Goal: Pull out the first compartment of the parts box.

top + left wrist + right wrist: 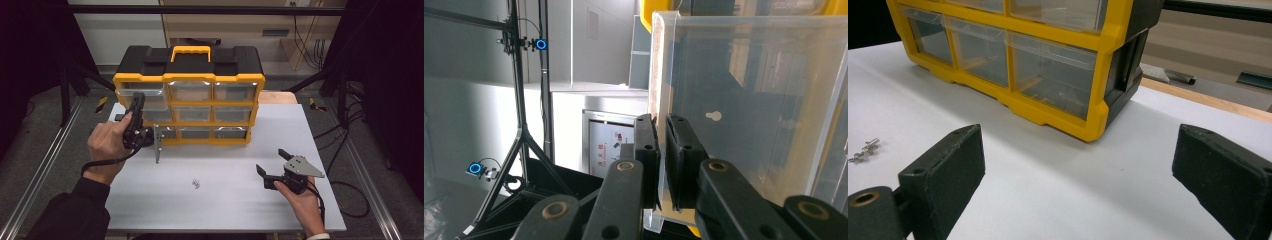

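A yellow and black organizer (190, 95) with clear drawers stands at the back of the white table (225, 200). My left gripper (138, 101) reaches up to its left column, turned on its side. In the left gripper view the left gripper (661, 122) is shut on the thin front wall of a clear plastic drawer (749, 100), and the drawer looks empty. My right gripper (271, 160) rests low at the table's right, held by a hand, jaws wide open with nothing between them. In the right gripper view the right gripper (1078, 150) faces the organizer's lower right corner (1093, 122).
Two or three small metal screws (196, 184) lie loose on the table between the hands, seen too at the left of the right gripper view as screws (863, 150). Black frame posts and cables stand around the table. A wooden board edge (280, 96) runs behind the organizer.
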Demonstrator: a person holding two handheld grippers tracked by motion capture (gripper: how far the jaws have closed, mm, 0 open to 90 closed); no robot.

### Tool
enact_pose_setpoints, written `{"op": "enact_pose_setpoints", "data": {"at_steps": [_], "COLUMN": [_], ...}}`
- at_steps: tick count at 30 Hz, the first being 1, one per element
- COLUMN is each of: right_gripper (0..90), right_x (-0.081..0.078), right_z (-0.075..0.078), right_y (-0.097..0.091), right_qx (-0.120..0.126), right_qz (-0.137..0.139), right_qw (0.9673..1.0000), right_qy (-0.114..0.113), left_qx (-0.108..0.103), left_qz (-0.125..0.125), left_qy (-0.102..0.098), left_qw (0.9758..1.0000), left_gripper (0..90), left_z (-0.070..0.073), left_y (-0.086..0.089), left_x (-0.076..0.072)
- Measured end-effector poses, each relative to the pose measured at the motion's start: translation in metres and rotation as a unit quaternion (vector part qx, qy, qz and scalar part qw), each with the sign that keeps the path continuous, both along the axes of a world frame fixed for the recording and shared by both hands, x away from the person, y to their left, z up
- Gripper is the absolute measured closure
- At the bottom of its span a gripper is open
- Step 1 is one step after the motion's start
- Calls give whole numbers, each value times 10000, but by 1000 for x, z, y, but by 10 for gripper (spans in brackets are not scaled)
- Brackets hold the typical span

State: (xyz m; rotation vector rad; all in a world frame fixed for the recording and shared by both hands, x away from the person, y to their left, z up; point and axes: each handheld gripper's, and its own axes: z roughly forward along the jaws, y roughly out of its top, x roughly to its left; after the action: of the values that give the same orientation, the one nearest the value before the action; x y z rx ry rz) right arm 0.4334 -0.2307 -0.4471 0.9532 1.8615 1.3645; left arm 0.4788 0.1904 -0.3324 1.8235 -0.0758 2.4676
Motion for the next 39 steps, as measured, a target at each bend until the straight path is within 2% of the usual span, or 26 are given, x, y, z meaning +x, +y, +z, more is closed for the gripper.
{"op": "enact_pose_setpoints", "data": {"at_steps": [1,5,7,8,12,13,14,19,21,22,31,32,33,39], "right_gripper": [67,67,67,67,67,67,67,67,67,68,67,68,68,67], "right_x": [0,0,0,0,0,0,0,0,0,0,0,0,0,0], "right_z": [0,0,0,0,0,0,0,0,0,0,0,0,0,0], "right_y": [0,0,0,0,0,0,0,0,0,0,1,1,1,1], "right_qx": [0,2,4,6,1,2,2,-7,-6,-8,-7,-6,-6,-9], "right_qz": [0,-3,-4,-5,-6,-5,-5,-3,-2,-3,-6,-8,-7,-6], "right_qw": [10000,10000,10000,10000,10000,10000,10000,10000,10000,10000,10000,10000,10000,10000], "right_qy": [-2,-3,4,7,9,8,7,2,3,3,8,10,8,9], "left_qx": [11,36,21,41,53,46,23,38,15,17,-6,-4,-10,-15], "left_qz": [144,138,20,143,134,32,129,120,-15,107,94,-35,68,57], "left_qy": [70,53,-6,54,39,-10,46,32,-27,31,15,-59,-7,-18], "left_qw": [9999,9999,10000,9999,9999,10000,9999,9999,10000,9999,10000,10000,10000,10000], "left_gripper": [838,837,837,837,837,837,837,837,837,837,837,837,837,837], "left_z": [1,1,0,1,1,1,1,1,0,0,0,-1,0,-1], "left_y": [-1,-1,0,-1,-1,0,-1,0,0,0,0,0,-1,0], "left_x": [-3,-5,-4,-6,-8,-7,-9,-12,-11,-14,-19,-18,-20,-23]}}
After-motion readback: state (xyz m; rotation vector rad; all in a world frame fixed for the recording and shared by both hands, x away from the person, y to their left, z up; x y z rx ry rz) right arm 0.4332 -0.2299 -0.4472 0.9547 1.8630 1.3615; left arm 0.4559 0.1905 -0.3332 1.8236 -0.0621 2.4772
